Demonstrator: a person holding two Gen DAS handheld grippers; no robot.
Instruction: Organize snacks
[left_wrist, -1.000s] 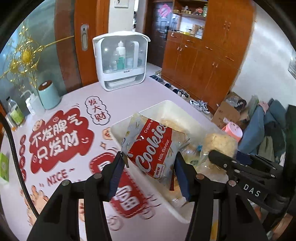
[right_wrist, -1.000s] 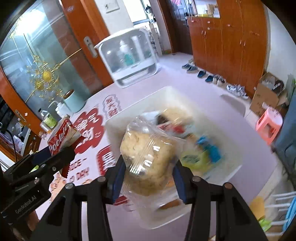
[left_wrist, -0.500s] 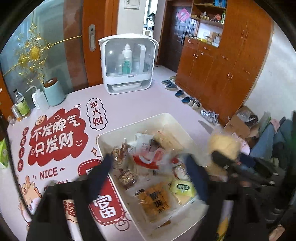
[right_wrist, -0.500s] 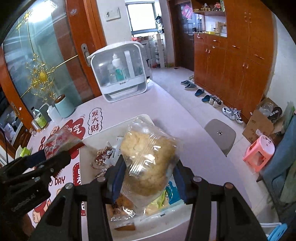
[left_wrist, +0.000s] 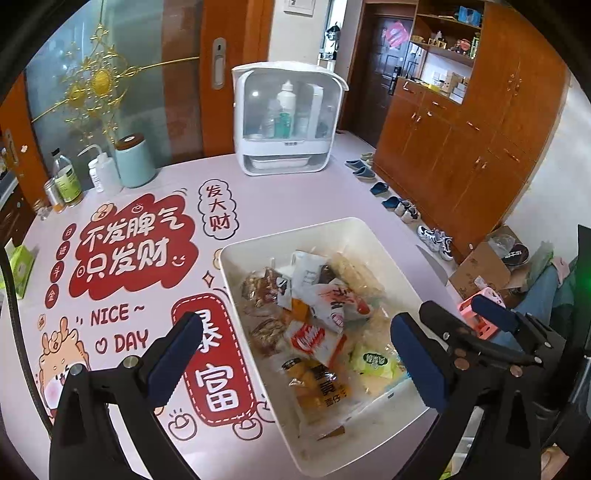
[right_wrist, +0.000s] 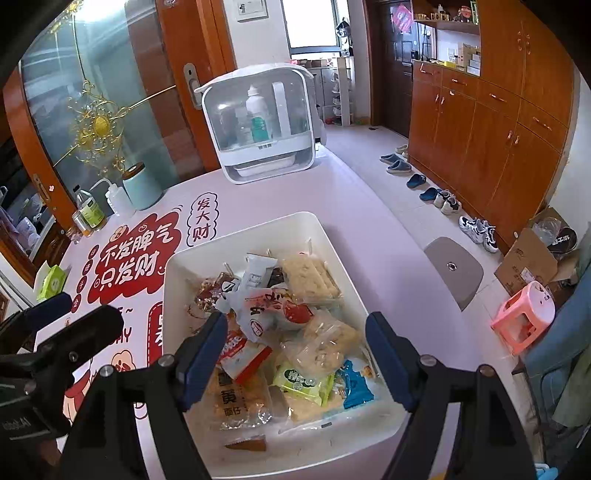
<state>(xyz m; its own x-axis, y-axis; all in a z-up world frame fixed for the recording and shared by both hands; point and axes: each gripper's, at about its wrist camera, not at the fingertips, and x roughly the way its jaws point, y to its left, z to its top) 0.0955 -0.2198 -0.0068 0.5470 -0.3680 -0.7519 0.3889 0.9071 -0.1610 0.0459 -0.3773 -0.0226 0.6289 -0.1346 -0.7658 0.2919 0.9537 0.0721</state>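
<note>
The left hand-held gripper (left_wrist: 295, 354) hangs above a white bin (left_wrist: 258, 248) of snacks on the desk (left_wrist: 295, 192), its blue-padded jaws spreading to nearly their widest and gripping nothing. Beside it, the right hand-held gripper (right_wrist: 295, 350) points down over the same bin, jaws also opening and empty, with the packets lying loose beneath them. A second ago the left one was clamped on a red cookie packet (right_wrist: 242, 350) and the right one on a clear bag of pale crackers (right_wrist: 325, 347); both now lie in the bin among the other wrapped snacks, the red packet touching a yellow-labelled pack (right_wrist: 236, 402), the clear bag just above a green sachet (right_wrist: 301, 382) and near a blue one (right_wrist: 356, 384). The bin sits toward the desk's near right edge, partly over the red printed lettering on the pink mat (left_wrist: 129, 251). A white lidded cabinet (left_wrist: 286, 122) stands at the far side, well apart.
</note>
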